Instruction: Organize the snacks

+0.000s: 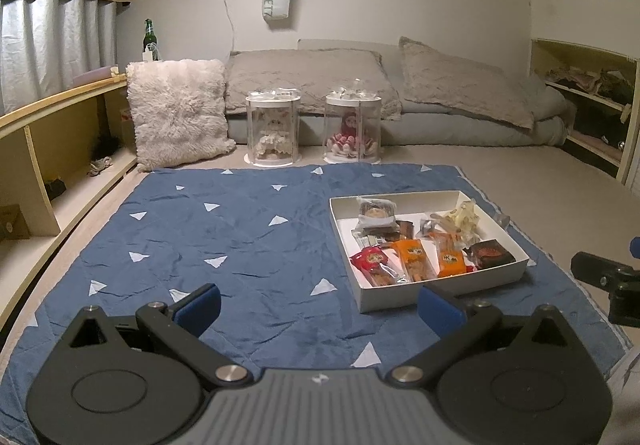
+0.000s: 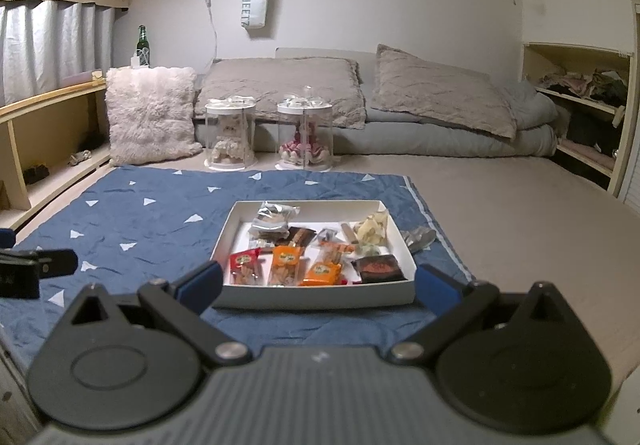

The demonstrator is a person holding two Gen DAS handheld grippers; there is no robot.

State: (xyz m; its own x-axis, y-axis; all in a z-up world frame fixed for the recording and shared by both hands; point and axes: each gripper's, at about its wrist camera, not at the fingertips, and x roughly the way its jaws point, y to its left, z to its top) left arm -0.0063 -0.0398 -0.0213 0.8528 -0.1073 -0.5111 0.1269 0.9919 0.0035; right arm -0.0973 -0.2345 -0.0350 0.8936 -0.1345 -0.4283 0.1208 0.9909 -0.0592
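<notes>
A shallow white box [image 1: 444, 287] [image 2: 320, 295] sits on the blue mat [image 1: 240, 245] [image 2: 140, 213] and holds several snack packets: a red one [image 2: 244, 265], orange ones [image 2: 285, 263], a dark one [image 2: 378, 268], a silver one [image 2: 274, 219] and pale sweets [image 2: 374, 229]. A silver packet [image 2: 418, 239] lies on the mat just right of the box. My left gripper [image 1: 318, 311] is open and empty, over the mat left of the box. My right gripper [image 2: 318, 285] is open and empty, just in front of the box.
Two clear cylinders with dolls [image 1: 273, 133] [image 1: 353, 127] stand beyond the mat. A fluffy cushion [image 1: 178, 111] and folded bedding [image 1: 400, 93] line the far wall. Low wooden shelves [image 1: 48, 165] run along the left, and shelves [image 2: 580, 125] stand on the right.
</notes>
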